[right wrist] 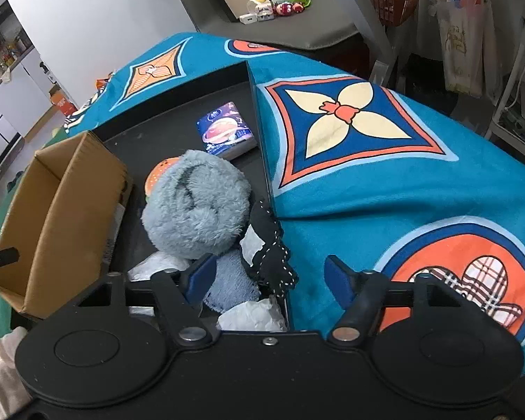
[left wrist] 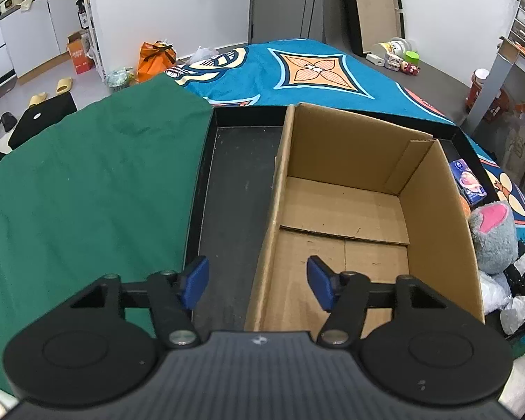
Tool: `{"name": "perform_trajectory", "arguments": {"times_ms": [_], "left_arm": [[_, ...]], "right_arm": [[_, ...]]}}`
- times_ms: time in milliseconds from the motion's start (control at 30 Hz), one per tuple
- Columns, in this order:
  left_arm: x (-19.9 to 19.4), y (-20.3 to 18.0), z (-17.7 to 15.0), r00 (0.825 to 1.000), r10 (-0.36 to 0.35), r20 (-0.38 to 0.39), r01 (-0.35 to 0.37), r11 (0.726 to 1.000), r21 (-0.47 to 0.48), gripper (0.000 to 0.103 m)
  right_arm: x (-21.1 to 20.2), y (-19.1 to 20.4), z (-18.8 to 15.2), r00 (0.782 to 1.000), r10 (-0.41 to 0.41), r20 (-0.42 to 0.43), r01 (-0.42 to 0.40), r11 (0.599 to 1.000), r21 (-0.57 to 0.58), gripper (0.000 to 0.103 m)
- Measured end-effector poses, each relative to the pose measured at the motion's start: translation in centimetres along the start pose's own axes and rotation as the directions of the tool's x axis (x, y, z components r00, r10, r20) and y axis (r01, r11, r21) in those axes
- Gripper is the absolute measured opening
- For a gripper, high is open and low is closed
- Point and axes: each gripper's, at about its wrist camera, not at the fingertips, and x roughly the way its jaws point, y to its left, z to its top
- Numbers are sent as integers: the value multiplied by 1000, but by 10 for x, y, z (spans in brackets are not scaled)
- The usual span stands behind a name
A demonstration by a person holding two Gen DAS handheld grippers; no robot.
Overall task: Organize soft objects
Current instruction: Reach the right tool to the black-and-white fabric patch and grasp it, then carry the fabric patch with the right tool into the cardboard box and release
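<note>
An empty cardboard box [left wrist: 350, 210] stands in a black tray [left wrist: 238, 189]; it also shows in the right wrist view [right wrist: 52, 217]. My left gripper [left wrist: 257, 281] is open and empty, hovering over the box's left wall. A grey plush toy [right wrist: 196, 203] lies in the tray right of the box, with a blue towel [right wrist: 231, 287], a dark stitched cloth [right wrist: 273, 245] and white soft items [right wrist: 252, 315] beside it. The plush shows at the right edge of the left wrist view [left wrist: 493, 234]. My right gripper [right wrist: 269, 280] is open and empty, just above the soft pile and the tray's edge.
A small printed box [right wrist: 227, 131] and an orange burger-like toy [right wrist: 159, 175] lie in the tray. A blue patterned blanket [right wrist: 385, 182] covers the surface on the right, a green cloth [left wrist: 87, 189] on the left. A pale cloth [right wrist: 0, 367] sits at bottom left.
</note>
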Motion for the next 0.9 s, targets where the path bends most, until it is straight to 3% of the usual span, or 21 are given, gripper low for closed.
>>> {"name": "perform_trajectory", "arguments": {"times_ms": [133, 200, 333, 400, 900], "left_arm": [[1, 1, -1, 1000, 15, -17, -15, 1000, -6, 43], [2, 2, -3, 1000, 9, -24, -10, 1000, -9, 30], [-2, 3, -6, 1000, -1, -28, 0, 1000, -13, 16], [-4, 2, -7, 1000, -7, -27, 6, 1000, -17, 11], [-30, 0, -19, 1000, 6, -1, -6, 1000, -26, 9]], "right_arm": [[8, 1, -1, 1000, -8, -3, 8, 1000, -2, 54], [10, -1, -2, 1000, -7, -6, 7, 1000, 4, 32], [6, -4, -6, 1000, 8, 0, -8, 1000, 16, 14], [3, -3, -8, 1000, 10, 16, -10, 1000, 4, 11], [-30, 10, -5, 990, 81, 116, -78, 997, -23, 9]]}}
